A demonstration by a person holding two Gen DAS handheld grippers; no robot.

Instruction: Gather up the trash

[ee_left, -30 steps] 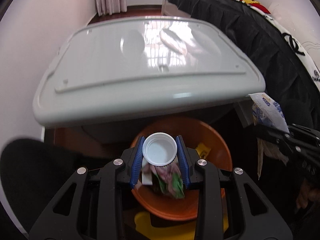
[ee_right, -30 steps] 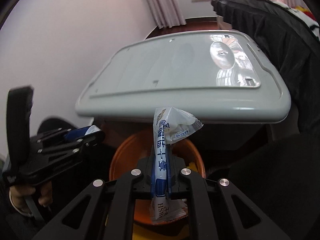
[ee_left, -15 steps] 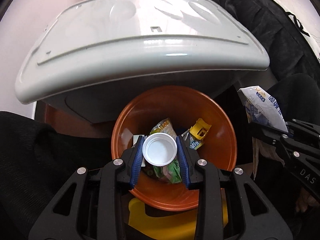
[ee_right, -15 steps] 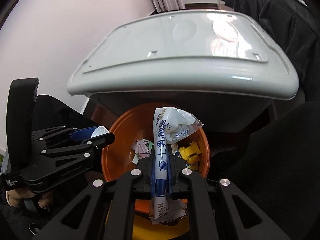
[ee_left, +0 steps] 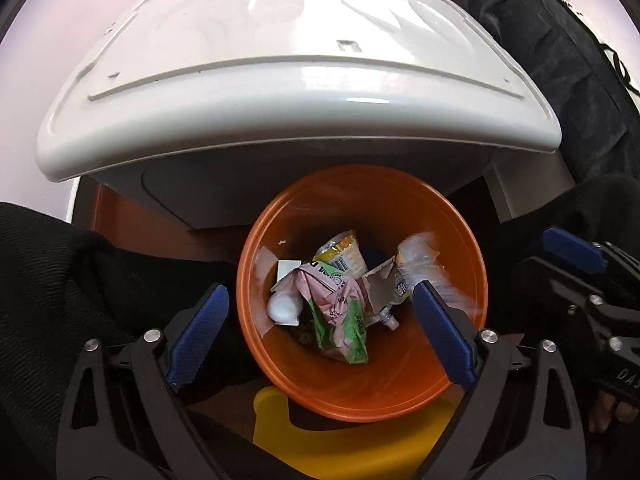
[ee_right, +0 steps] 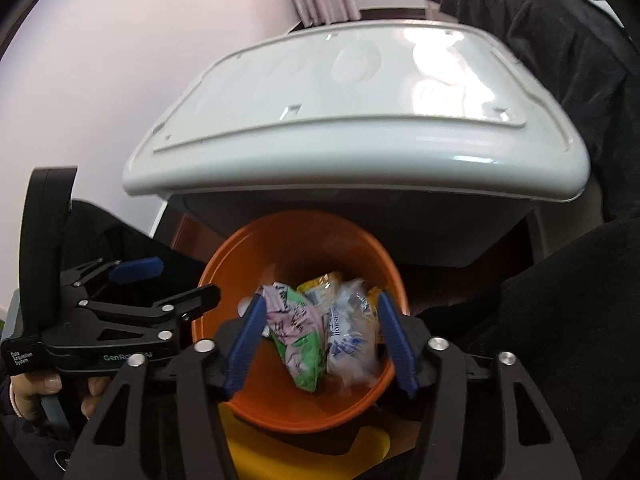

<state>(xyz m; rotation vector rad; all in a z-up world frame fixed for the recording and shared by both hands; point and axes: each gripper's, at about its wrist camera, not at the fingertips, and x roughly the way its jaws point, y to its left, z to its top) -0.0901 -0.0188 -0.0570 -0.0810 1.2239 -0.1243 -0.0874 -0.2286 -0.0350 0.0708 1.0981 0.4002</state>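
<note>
An orange bin (ee_left: 460, 376) (ee_right: 280, 240) stands below both grippers and holds several pieces of trash. My left gripper (ee_left: 320, 332) is open and empty above it. A white cup (ee_left: 284, 308) lies inside beside a pink and green wrapper (ee_left: 340, 312) (ee_right: 300, 332). My right gripper (ee_right: 320, 340) is open above the bin; a blue and white wrapper (ee_right: 348, 332), blurred, lies between its fingers over the trash. It also shows in the left wrist view (ee_left: 420, 256). The right gripper (ee_left: 580, 276) appears at the right edge, the left gripper (ee_right: 132, 288) at the left.
A white plastic table (ee_left: 300, 80) (ee_right: 360, 120) overhangs the bin's far side. A yellow object (ee_left: 340, 440) lies under the bin's near edge. Black fabric (ee_left: 560, 60) hangs at the right. A pale wall (ee_right: 140, 60) is on the left.
Both grippers have opened. The white cup has dropped from the left gripper into the bin, and the blue and white wrapper has dropped from the right gripper towards the trash.
</note>
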